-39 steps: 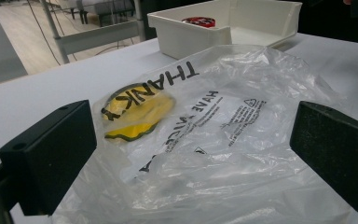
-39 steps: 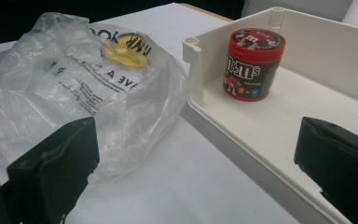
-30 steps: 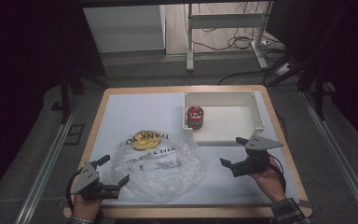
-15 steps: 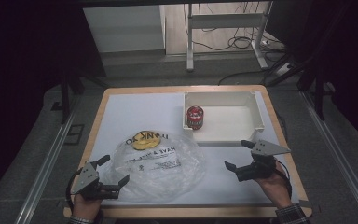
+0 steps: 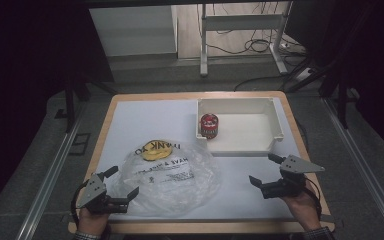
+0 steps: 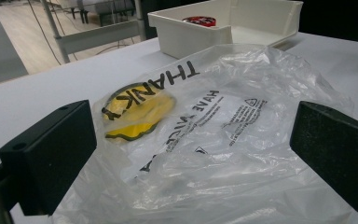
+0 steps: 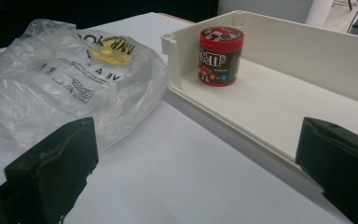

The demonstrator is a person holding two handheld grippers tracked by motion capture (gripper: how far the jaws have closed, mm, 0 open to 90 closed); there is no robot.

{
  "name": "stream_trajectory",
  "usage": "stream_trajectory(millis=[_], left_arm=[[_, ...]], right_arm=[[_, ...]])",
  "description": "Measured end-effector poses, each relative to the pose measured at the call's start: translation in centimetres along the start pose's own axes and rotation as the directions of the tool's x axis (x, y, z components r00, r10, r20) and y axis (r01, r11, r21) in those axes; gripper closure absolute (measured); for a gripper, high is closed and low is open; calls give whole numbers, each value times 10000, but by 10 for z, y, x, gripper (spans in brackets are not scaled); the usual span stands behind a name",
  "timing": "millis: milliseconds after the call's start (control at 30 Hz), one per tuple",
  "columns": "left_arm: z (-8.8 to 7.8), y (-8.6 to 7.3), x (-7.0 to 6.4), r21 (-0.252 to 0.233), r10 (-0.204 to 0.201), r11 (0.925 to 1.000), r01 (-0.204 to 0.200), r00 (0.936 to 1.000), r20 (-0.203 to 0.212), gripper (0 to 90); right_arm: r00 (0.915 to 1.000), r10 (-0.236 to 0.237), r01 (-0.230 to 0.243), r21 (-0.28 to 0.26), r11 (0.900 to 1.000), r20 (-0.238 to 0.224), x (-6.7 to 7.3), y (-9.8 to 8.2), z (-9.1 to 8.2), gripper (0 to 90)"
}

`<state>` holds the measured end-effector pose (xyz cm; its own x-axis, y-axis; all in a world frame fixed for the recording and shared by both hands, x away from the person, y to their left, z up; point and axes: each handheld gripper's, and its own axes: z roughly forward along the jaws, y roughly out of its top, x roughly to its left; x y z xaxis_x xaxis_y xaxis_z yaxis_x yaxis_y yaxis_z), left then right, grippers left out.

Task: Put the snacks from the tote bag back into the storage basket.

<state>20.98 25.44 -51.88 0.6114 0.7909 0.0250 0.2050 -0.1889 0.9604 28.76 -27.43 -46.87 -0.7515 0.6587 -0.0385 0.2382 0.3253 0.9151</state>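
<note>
Bag (image 5: 167,172): clear plastic, printed, lay crumpled at the table's (image 5: 145,117) near left, ungrasped. Left gripper (image 5: 124,186): jaws spread wide at its near edge, empty. Right gripper (image 5: 266,171): likewise spread, empty, well apart. Jar (image 5: 209,125) stood in tray (image 5: 275,117). Work judged barely begun; grasp outstanding.

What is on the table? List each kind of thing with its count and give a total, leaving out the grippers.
Plastic bag: 1
White tray: 1
Red candy jar, standing in the tray: 1
Total: 3
</note>
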Motion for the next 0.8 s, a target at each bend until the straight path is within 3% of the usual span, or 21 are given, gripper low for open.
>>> stream_trajectory(millis=[800], left_arm=[[0, 0, 0, 7, -6, 10000, 6, 10000, -15, 4]], right_arm=[[9979, -95, 109, -208, 9997, 634, 4, -12, -30, 0]])
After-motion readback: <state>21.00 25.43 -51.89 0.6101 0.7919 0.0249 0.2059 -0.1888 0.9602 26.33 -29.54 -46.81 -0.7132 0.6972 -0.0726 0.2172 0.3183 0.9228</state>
